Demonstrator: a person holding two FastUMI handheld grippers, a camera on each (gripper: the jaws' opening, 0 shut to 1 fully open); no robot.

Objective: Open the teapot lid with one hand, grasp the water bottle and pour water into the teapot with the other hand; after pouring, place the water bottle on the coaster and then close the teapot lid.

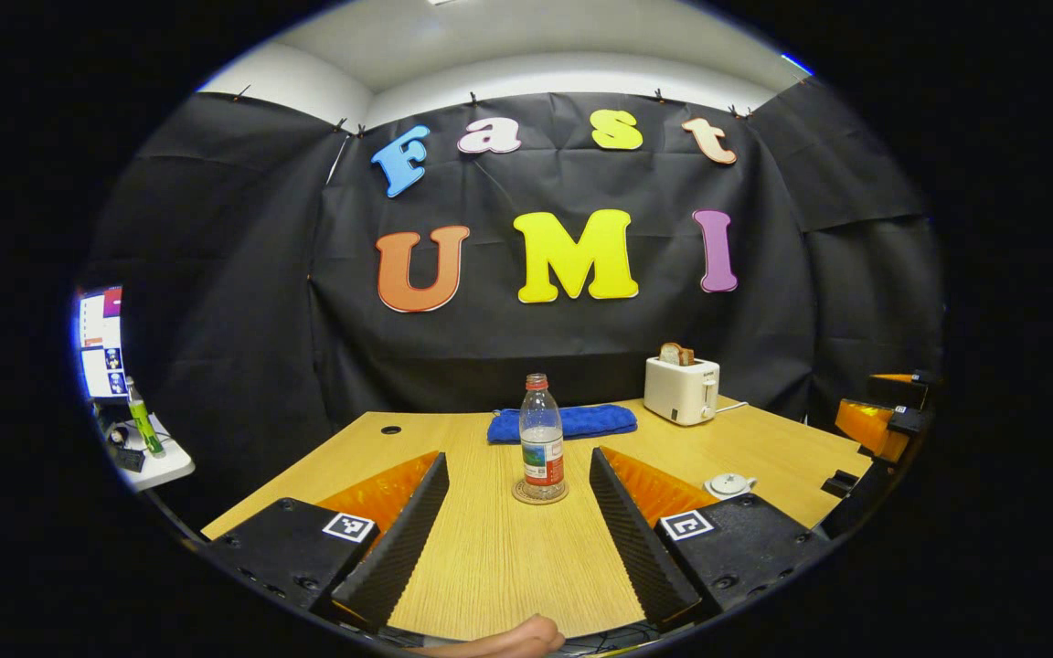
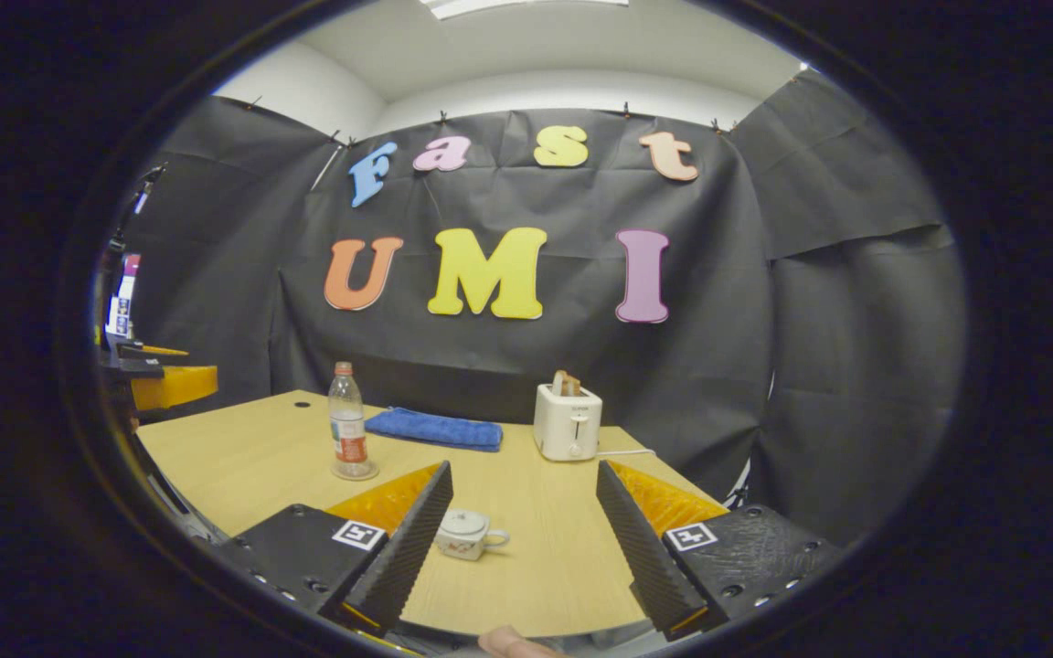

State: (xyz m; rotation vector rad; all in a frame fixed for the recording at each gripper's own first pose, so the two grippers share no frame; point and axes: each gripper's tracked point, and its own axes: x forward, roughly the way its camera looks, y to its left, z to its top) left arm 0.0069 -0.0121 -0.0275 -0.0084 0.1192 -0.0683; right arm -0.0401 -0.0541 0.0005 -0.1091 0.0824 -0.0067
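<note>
You are holding both the left gripper (image 1: 515, 539) and right gripper (image 2: 526, 548) wide apart and empty, the lidded teapot (image 2: 467, 534) sitting just beyond your right fingers, the capped water bottle (image 1: 542, 437), water low inside, standing upright on its coaster (image 1: 540, 494) farther back.

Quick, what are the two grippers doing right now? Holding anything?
Left gripper: open, holding nothing, bottle ahead.
Right gripper: open, holding nothing.

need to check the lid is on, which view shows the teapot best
The right gripper view: the teapot sits close beside the right gripper's open fingers, lid on and handle visible. The left gripper view shows the teapot farther off, partly hidden behind a finger.
</note>
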